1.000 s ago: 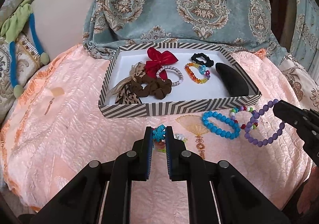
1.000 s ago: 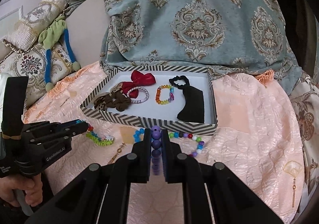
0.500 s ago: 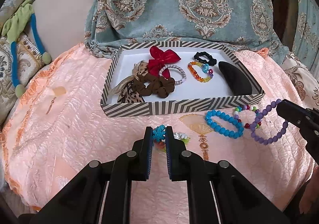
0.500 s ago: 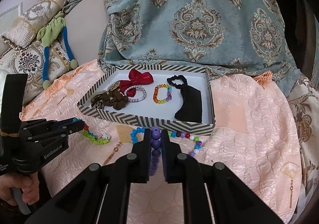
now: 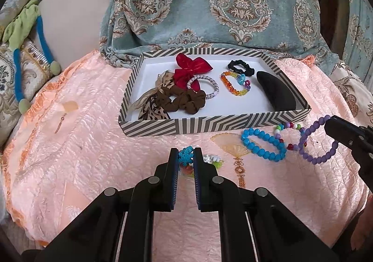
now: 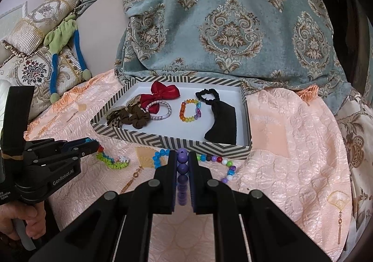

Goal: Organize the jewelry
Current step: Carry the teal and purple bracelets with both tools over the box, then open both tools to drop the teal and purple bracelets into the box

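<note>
The left gripper (image 5: 186, 157) is pinching a green beaded bracelet (image 6: 112, 161) by its blue snowflake charm (image 5: 185, 156); the jaws are closed on the charm at their very tips, and the rest of that bracelet is trailing off to the right of the fingers onto the pink quilt (image 5: 70, 157). The right gripper (image 6: 182, 161) is clamping the purple bracelet (image 5: 314, 140), its beads stacking in a line along the gap between the fingers, so the loop's long axis is running back toward the wrist and hanging below the jaws.

What the coming move turns on is the striped tray (image 5: 209, 125): it is lying straight ahead of both pairs of fingers and just beyond their tips, with its near wall standing between each held bracelet and the white floor. From the right fingers the free floor is opening ahead and slightly left, between the amber bracelet (image 6: 189, 110) and the near wall; from the left fingers the brown scrunchie (image 5: 184, 101) is filling the nearest corner. The right hand looks the better placed of the two.

Both hands are angling down toward the quilt. A blue bracelet (image 5: 263, 145) and a mixed-colour one (image 6: 221, 164) are lying on the quilt between the two grippers, outside the tray.
</note>
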The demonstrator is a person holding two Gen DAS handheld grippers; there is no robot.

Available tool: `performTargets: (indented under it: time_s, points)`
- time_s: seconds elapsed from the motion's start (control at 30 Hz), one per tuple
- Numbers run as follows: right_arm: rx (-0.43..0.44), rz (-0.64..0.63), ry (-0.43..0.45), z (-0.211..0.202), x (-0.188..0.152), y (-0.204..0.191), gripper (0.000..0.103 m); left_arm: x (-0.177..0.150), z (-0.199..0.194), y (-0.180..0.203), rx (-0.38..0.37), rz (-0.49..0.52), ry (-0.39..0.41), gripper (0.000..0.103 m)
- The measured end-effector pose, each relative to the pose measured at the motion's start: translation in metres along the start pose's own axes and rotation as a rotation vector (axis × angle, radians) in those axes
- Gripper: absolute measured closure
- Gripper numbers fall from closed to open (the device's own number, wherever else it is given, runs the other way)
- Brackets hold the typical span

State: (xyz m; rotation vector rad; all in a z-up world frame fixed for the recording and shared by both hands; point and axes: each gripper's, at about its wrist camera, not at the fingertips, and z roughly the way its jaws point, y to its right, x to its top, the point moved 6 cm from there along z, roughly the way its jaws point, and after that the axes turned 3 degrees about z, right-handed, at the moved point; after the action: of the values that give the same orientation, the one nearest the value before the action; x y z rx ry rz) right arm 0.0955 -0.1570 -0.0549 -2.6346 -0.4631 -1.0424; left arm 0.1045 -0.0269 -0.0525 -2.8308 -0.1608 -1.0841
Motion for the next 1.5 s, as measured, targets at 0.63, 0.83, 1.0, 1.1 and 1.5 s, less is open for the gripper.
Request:
performTargets:
  time_s: [0.63,0.83,1.0,1.1,1.5]
  points:
    - [-0.037,-0.056,-0.005,0.007,0.031,-0.003,0.094,0.042,-0.024,0.004,-0.068,-0.005,0.052,0.103]
    - [-0.021,-0.051,0.030,0.021,0.082,0.001,0.094,0.095,-0.025,0.003,-0.104,-0.019,0.082,0.103]
    - [0.077,0.050,0.021,0.058,0.111,0.016,0.094,0.128,-0.010,0.008,-0.139,-0.034,0.083,0.103]
    - [0.154,0.124,-0.021,0.087,0.108,0.028,0.094,0.135,0.008,0.021,-0.168,-0.030,0.057,0.103]
    - [0.099,0.093,-0.131,0.141,0.094,0.039,0.094,0.106,0.087,0.034,-0.137,0.002,-0.084,0.103]
